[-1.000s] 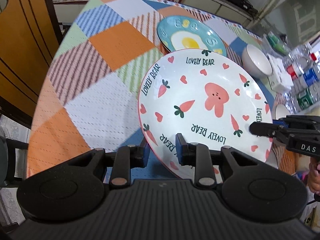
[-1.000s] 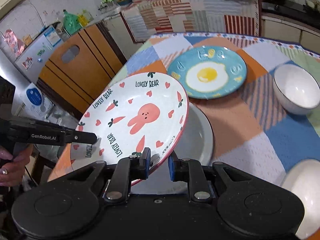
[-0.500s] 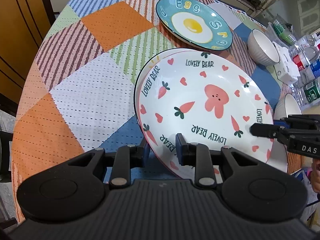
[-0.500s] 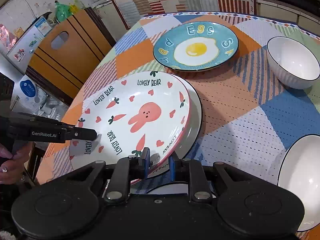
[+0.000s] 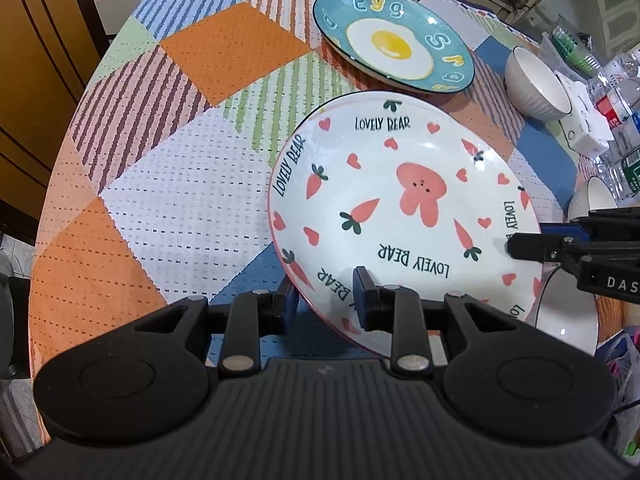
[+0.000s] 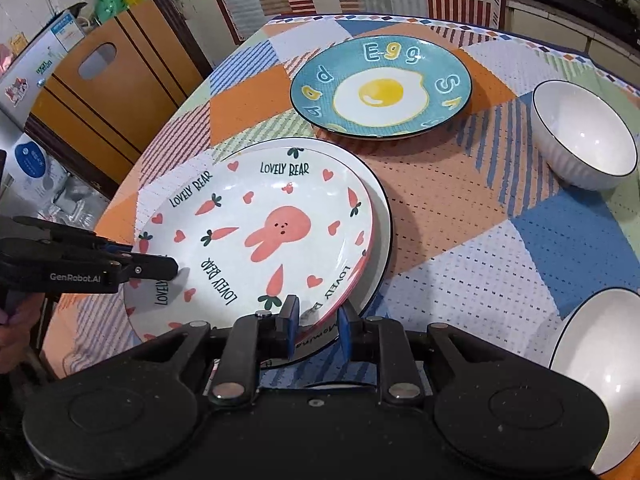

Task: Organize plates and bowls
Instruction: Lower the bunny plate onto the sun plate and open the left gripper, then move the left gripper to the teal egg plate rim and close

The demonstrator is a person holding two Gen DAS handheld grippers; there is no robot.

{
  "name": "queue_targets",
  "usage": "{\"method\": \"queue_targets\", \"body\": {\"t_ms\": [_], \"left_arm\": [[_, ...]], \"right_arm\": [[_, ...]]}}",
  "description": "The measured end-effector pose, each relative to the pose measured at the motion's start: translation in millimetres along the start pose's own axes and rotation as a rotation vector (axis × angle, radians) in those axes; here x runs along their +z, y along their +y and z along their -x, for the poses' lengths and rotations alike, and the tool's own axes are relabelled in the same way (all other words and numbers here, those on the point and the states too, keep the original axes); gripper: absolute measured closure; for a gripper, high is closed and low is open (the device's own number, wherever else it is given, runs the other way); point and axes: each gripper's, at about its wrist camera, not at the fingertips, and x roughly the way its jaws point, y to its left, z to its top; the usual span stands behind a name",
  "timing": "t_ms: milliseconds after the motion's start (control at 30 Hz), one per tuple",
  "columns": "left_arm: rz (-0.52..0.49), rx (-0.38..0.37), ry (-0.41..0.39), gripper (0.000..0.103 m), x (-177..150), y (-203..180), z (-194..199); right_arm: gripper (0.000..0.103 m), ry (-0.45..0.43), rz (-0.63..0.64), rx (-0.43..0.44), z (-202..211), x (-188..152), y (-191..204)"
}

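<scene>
Left wrist view: the left gripper (image 5: 326,300) pinches the near rim of the rabbit plate (image 5: 400,216), one finger under the rim and the other on its printed face. The plate lies straight ahead of the gripper, spreading away and to the right, tilted with its left edge raised off the surface (image 5: 168,184). At the plate's far right rim the right gripper (image 5: 516,246) comes in from the side, its tip on the plate's edge. Below that tip a white plate (image 5: 568,312) with a dark rim shows from under the rabbit plate. Beyond lie the egg plate (image 5: 394,44) and a white bowl (image 5: 536,84), apart from each other; a second bowl (image 5: 596,196) is partly hidden behind the right gripper.

In the right wrist view the right gripper (image 6: 316,326) is closed over the near edges of the stack: the rabbit plate (image 6: 260,236) sits on the white plate (image 6: 380,224), shifted left so the white rim shows on the right. Whether its fingers clamp one rim or both I cannot tell. The left gripper (image 6: 172,268) reaches in from the left, clamped on the rabbit plate's left rim. The egg plate (image 6: 380,88) lies farther back, well apart from the stack, with one bowl (image 6: 584,136) to its right and another bowl (image 6: 600,360) at the near right edge. The surface (image 6: 480,220) wears a patchwork cloth.
</scene>
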Motion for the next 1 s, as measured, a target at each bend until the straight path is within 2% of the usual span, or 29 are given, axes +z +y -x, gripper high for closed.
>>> {"method": "queue_targets", "body": {"t_ms": [133, 200, 267, 400, 533, 700, 900, 1000], "left_arm": [[0.019, -0.048, 0.059, 0.076, -1.4, 2.2, -9.5], [0.014, -0.042, 0.058, 0.077, -2.0, 0.2, -8.8], [0.007, -0.027, 0.044, 0.078, -1.8, 0.3, -8.0], [0.047, -0.074, 0.065, 0.078, 0.4, 10.0, -1.1], [0.093, -0.134, 0.036, 0.078, 4.9, 21.9, 16.7], [0.074, -0.123, -0.031, 0.078, 17.4, 22.2, 46.6], [0.02, -0.125, -0.089, 0.075, 36.5, 12.4, 68.6], [0.001, -0.119, -0.093, 0.073, 44.4, 6.3, 68.6]], "right_arm": [[0.077, 0.035, 0.039, -0.096, -9.0, 0.9, 11.6], [0.077, 0.076, 0.017, -0.155, -12.4, 2.6, 17.9], [0.076, 0.074, 0.032, -0.162, -12.7, 2.8, 23.3], [0.077, 0.074, 0.077, -0.213, -11.2, 3.8, 30.9], [0.077, -0.013, 0.09, -0.177, 15.5, 12.8, 28.2], [0.076, -0.151, 0.12, -0.143, 49.4, 25.3, 22.7], [0.06, -0.281, 0.169, -0.13, 71.4, 38.7, 24.7], [0.059, -0.298, 0.133, -0.139, 72.2, 46.6, 20.5]]}}
